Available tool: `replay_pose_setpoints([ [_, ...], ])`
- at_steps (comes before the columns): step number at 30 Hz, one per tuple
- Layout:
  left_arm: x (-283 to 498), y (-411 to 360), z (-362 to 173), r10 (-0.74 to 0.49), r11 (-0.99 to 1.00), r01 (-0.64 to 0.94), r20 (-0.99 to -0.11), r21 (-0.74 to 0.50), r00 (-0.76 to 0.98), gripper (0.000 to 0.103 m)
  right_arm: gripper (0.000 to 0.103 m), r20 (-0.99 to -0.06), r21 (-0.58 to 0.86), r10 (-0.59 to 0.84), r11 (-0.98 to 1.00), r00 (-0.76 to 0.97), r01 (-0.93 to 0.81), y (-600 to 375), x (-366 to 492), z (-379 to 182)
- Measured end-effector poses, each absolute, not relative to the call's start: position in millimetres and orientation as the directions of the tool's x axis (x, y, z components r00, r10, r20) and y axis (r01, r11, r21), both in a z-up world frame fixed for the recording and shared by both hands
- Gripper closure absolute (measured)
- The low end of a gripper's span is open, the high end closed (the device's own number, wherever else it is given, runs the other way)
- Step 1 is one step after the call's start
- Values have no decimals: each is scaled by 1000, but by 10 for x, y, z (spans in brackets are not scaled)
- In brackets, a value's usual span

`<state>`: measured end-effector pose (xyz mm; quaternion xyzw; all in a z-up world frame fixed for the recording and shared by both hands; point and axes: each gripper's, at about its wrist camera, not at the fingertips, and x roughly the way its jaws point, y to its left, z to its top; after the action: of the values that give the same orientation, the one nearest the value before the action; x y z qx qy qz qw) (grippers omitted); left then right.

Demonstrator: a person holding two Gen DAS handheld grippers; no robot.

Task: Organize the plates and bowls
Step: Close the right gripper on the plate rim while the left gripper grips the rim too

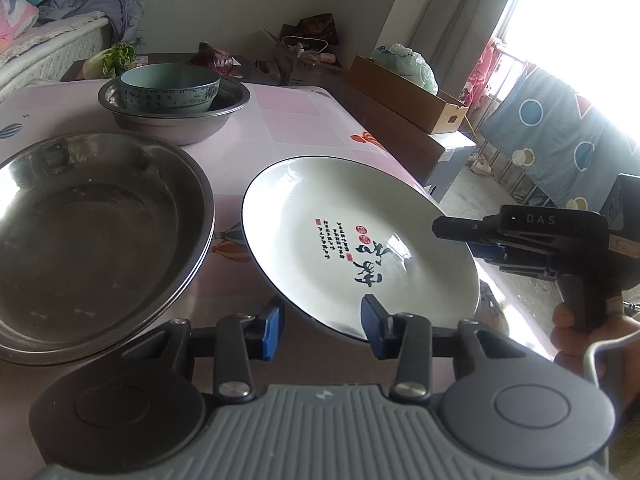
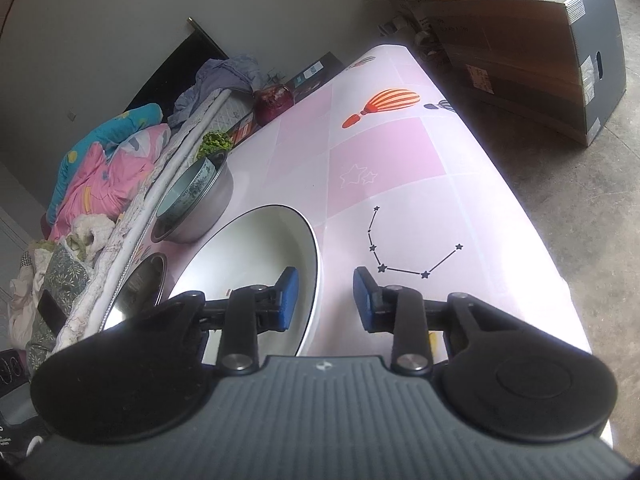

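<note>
A white plate (image 1: 352, 240) with black calligraphy and a dark rim lies on the pink tablecloth (image 1: 288, 120). My left gripper (image 1: 322, 328) is open astride its near rim, one blue pad outside and one over the inside, with gaps showing. My right gripper (image 2: 326, 300) is open astride the plate's (image 2: 256, 256) other rim, pads clear of it; it also shows at the plate's right edge (image 1: 476, 244). Stacked steel plates (image 1: 100, 240) sit to the left. Behind them, a teal bowl (image 1: 168, 88) rests inside a steel basin (image 1: 172, 120).
A person's hand (image 1: 568, 328) holds the right gripper's handle. Cardboard boxes (image 1: 404, 92) stand beyond the table's right edge, with bare concrete floor (image 2: 580, 208) there. Bedding (image 2: 104, 168) borders the other side. A leafy vegetable (image 1: 116, 60) and a red onion (image 1: 216, 60) lie at the back.
</note>
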<state>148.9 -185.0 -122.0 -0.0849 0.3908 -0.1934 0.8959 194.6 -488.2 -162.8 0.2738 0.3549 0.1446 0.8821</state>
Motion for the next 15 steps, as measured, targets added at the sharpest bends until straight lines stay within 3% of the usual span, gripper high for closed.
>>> replay_pose_setpoints([
  [3,1515,-1834,-1225,-417,909,274,-671,-314,614,64,83,-545,602,488,794,682,-86,-4808,2036,-1655],
  [15,1333,-1702,-1187,-440,898,302,-689,-321,576,67,81,-589,570,462,819,663,-63,-4639,1617,-1593],
])
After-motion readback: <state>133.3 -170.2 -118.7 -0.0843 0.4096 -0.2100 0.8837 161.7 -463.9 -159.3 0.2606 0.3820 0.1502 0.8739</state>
